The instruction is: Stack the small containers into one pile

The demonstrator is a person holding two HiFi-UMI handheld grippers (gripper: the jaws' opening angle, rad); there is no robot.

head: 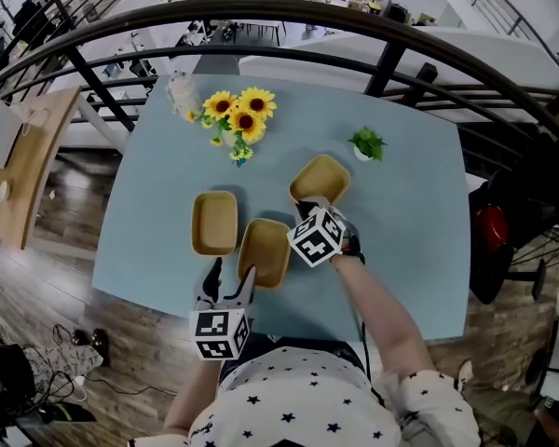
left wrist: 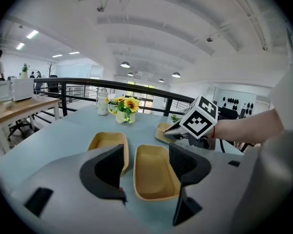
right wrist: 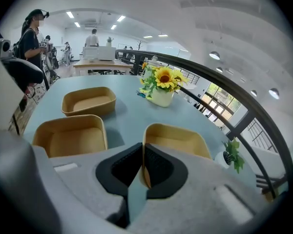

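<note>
Three tan oval containers lie on the blue table point(head: 401, 240): the left container point(head: 214, 222), the middle container point(head: 265, 250) and the right container point(head: 321, 177). My right gripper point(head: 309, 205) is shut on the near rim of the right container point(right wrist: 178, 138), the thin wall pinched between its pads. The middle container point(right wrist: 71, 135) and left container point(right wrist: 88, 100) lie to its left. My left gripper point(left wrist: 149, 174) stands open over the near end of the middle container point(left wrist: 154, 172), with nothing gripped. The left container point(left wrist: 107, 143) lies beside it.
A vase of sunflowers point(head: 238, 119) and a glass jar point(head: 180, 91) stand at the table's far left, a small potted plant point(head: 365, 144) behind the right container. A dark railing point(head: 391, 49) runs past the far edge. People stand in the distance.
</note>
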